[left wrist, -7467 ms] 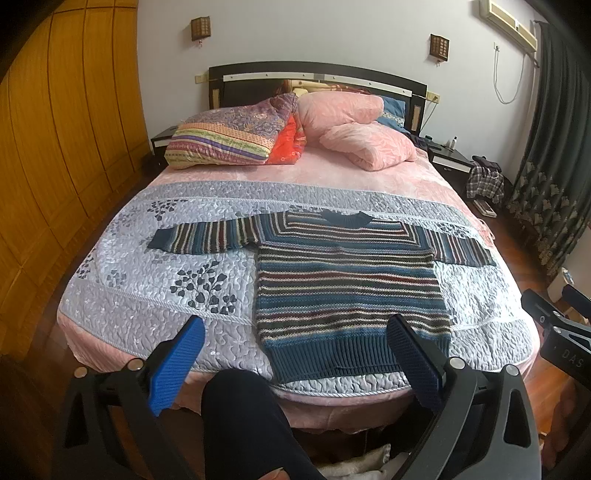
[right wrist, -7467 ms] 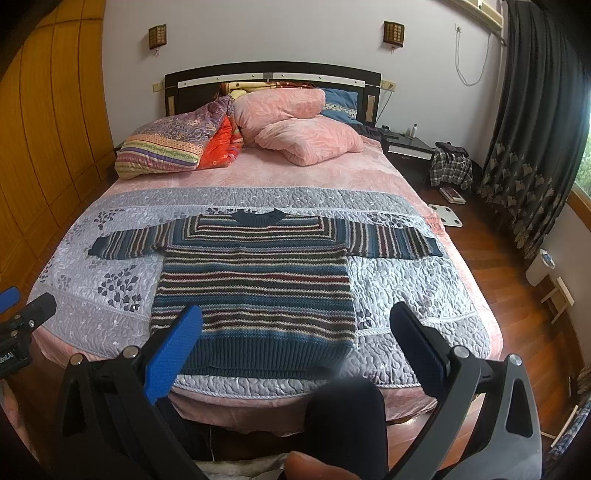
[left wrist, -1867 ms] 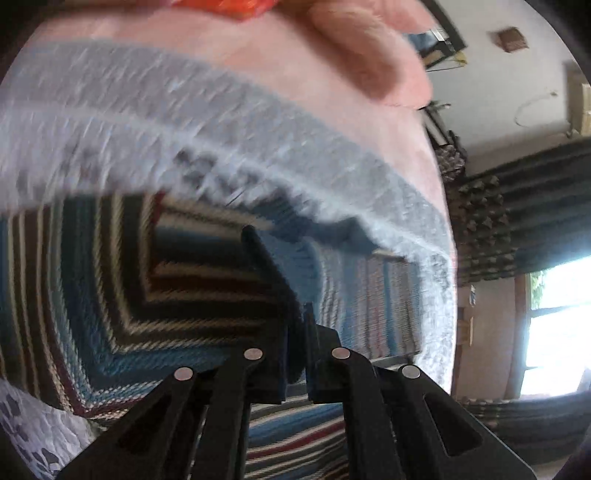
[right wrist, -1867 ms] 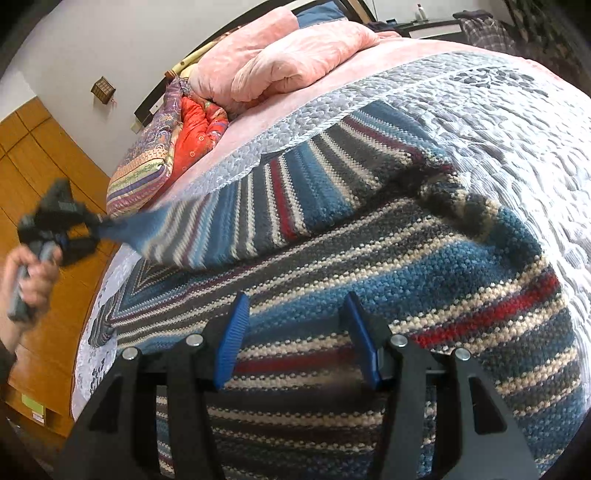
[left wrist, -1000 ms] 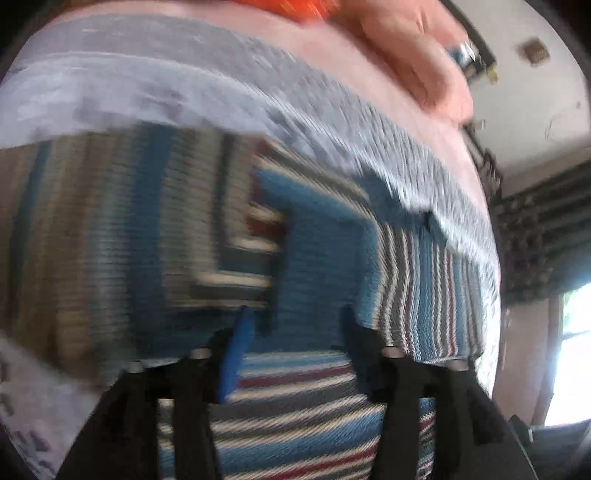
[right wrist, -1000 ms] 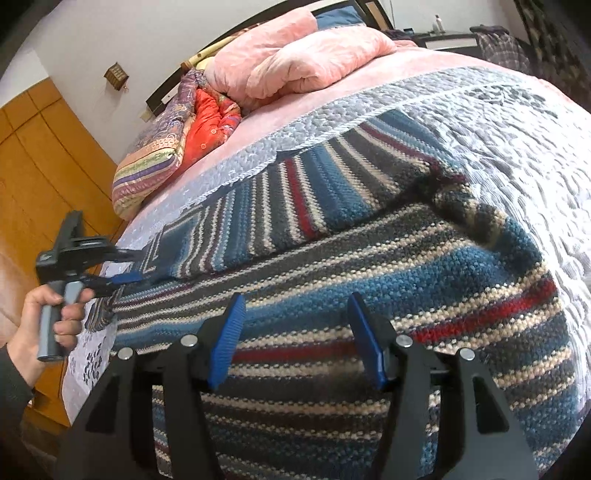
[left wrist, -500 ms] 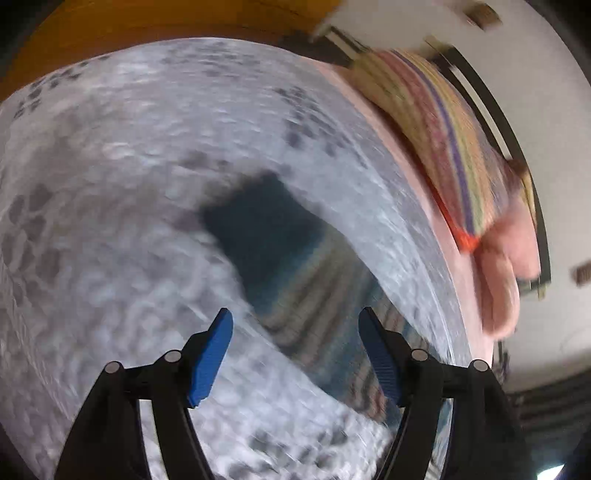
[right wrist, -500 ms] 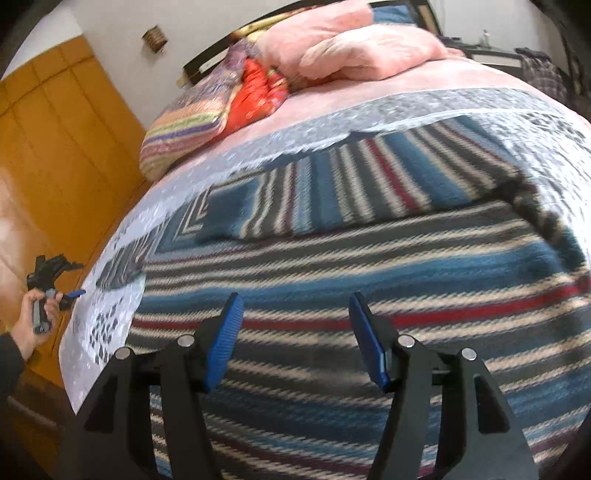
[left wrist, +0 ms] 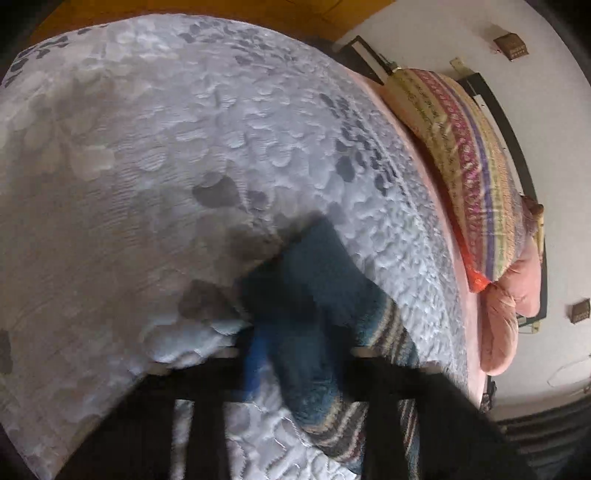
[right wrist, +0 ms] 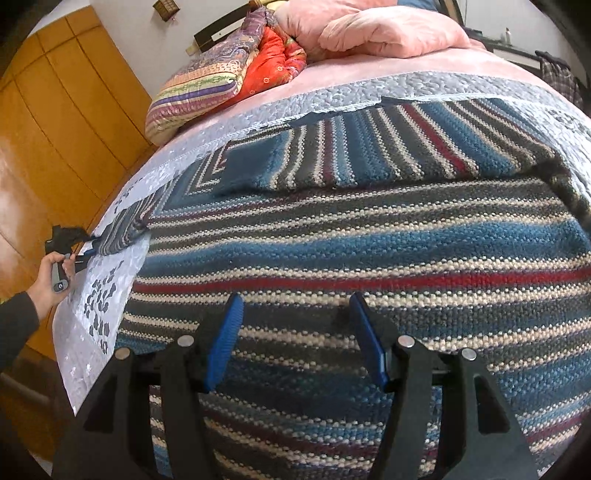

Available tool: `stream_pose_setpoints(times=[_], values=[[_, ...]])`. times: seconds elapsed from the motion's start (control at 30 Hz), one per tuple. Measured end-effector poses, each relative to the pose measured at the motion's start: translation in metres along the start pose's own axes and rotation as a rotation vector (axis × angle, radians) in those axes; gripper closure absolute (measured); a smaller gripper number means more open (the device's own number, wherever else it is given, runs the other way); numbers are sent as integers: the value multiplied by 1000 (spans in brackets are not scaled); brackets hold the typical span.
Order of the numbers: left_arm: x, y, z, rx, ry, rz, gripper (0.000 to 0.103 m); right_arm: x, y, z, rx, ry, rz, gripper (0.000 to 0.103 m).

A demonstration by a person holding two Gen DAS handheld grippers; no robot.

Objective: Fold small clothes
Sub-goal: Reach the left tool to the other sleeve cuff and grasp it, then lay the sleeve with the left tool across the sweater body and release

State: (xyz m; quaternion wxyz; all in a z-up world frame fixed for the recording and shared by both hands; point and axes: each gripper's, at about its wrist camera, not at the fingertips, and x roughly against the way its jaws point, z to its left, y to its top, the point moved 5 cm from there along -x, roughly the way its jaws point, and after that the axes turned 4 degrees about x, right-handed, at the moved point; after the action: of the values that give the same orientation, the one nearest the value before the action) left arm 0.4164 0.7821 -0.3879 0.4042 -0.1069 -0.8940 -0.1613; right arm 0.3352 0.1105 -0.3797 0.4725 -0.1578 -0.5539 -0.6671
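**A:** Quick one. Where's the garment?

**B:** The chunky striped knit sweater [right wrist: 369, 236], bands of teal, charcoal, cream and red, lies flat on the pale grey quilted bedspread [right wrist: 110, 295] with raised pebbly stitching and dark leaf prints. One sleeve is folded across the chest, its plain teal ribbed cuff [right wrist: 247, 158] lying flat near the collar side.

**A:** Your right claw?

**B:** My right gripper [right wrist: 295, 336] hovers low over the sweater body, its blue-padded fingers [right wrist: 225, 332] spread moderately apart, nothing between them. Black plastic frame with silver rivets.

**A:** Left one?

**B:** My left gripper [left wrist: 299, 354] is down at the other sleeve's cuff [left wrist: 303, 280], a thick dark-teal ribbed end with stripes behind it. That view is motion-blurred; the cuff sits between the fingers, with a blue pad [left wrist: 255, 354] to one side of the fabric, jaws narrow. Whether they're actually clamped on it, I can't tell. From the right wrist view my left hand [right wrist: 53, 273] grips the tool's handle at the bed edge, dark sleeve at the wrist, and the striped sleeve end meets the tool's tip, slightly raised off the spread.

**A:** Background?

**B:** A multicolour striped woven pillow [right wrist: 199, 88], an orange-red quilted cushion [right wrist: 273, 62], soft pink plush bedding [right wrist: 388, 29] bunched at the head, a pink sheet [right wrist: 369, 74] under the grey spread, glossy orange wood wardrobe panels [right wrist: 62, 110], a dark headboard [left wrist: 517, 155].
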Motion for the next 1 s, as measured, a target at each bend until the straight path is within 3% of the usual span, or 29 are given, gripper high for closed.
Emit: stream_pose_setpoints(times=[0.13, 0.2, 0.4, 0.6, 0.77, 1.0], values=[[14, 1, -12, -29, -26, -24, 93, 3, 2, 2, 5, 3, 1, 43], [28, -2, -30, -41, -75, -39, 94, 7, 3, 4, 7, 5, 0, 43], [90, -35, -138, -209, -261, -53, 94, 29, 10, 6, 5, 5, -17, 43], [136, -102, -249, -361, -428, -20, 94, 58, 15, 5, -4, 14, -49, 43], [131, -162, -309, -475, -457, 30, 94, 77, 19, -6, -12, 7, -76, 43], [77, -264, -356, -619, -431, 138, 94, 91, 19, -37, -39, -8, -87, 43]])
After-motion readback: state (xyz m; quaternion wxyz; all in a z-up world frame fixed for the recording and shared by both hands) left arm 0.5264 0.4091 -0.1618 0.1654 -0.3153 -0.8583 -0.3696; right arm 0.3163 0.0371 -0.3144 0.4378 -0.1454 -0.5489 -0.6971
